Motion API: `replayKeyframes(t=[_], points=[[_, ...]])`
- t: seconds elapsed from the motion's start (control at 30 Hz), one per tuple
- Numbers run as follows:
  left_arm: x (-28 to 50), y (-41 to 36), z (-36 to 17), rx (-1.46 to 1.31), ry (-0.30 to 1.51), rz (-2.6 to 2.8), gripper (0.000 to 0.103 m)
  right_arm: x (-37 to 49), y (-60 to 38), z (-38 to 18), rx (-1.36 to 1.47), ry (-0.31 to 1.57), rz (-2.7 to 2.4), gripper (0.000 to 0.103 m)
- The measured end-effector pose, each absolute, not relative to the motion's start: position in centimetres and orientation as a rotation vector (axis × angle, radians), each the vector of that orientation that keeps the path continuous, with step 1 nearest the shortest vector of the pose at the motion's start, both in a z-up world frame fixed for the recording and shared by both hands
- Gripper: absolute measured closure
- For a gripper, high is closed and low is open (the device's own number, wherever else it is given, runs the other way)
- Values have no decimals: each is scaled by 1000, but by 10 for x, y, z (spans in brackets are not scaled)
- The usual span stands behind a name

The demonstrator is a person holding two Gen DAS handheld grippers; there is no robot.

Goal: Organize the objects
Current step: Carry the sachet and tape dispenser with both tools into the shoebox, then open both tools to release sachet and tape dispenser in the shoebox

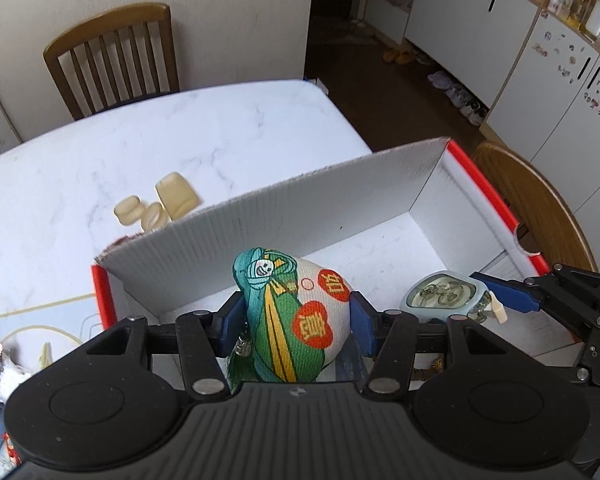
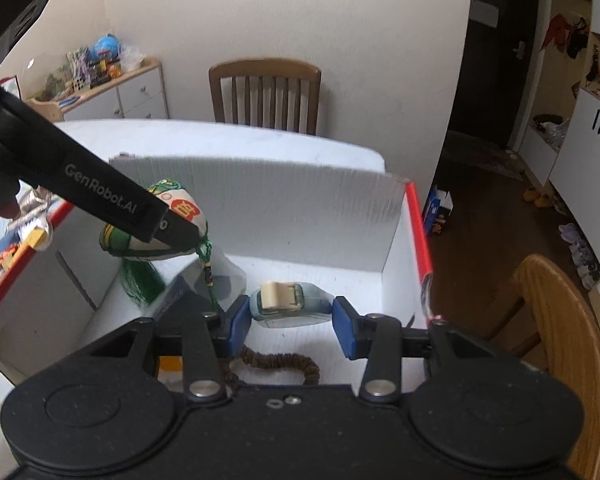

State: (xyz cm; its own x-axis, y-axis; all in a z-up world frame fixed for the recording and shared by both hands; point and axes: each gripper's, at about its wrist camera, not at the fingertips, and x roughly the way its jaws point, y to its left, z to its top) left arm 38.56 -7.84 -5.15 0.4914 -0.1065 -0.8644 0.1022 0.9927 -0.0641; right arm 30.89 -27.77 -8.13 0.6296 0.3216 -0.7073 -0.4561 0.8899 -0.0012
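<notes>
Cloth and clamped tight, the stuffed pouch (image 1: 296,320) sits between the left gripper's (image 1: 298,322) pads, over the red-edged box (image 1: 482,184). The right gripper (image 2: 288,316) pinches a pale blue tape measure (image 2: 286,306) inside that box. My guess: the 2 grippers crowd 1 box, so the pouch's green tassel (image 2: 138,280) could snag when released.
</notes>
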Motion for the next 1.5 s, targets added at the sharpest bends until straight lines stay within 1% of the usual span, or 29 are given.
replayKeyframes(t=[0.3,0.6,0.67,0.77,1.0,1.43,1.5], points=[[388,-77,-67,-23,1089,-123,48,305,-272,-94,-287,900,506,61],[387,-78,-76,-35,1111,-112,47,312,-271,-97,-273,945,526,60],[385,-77,-76,-40,1110,-113,45,313,-271,-97,-275,947,525,59],[383,-76,-74,-46,1101,-109,39,312,-272,-95,-264,944,537,55],[371,-69,-67,-68,1072,-114,39,304,-277,-81,-236,918,551,46],[326,-53,-35,-116,978,-133,39,278,-283,-45,-175,853,580,39],[317,-50,-29,-118,963,-140,39,273,-282,-39,-164,840,586,36]])
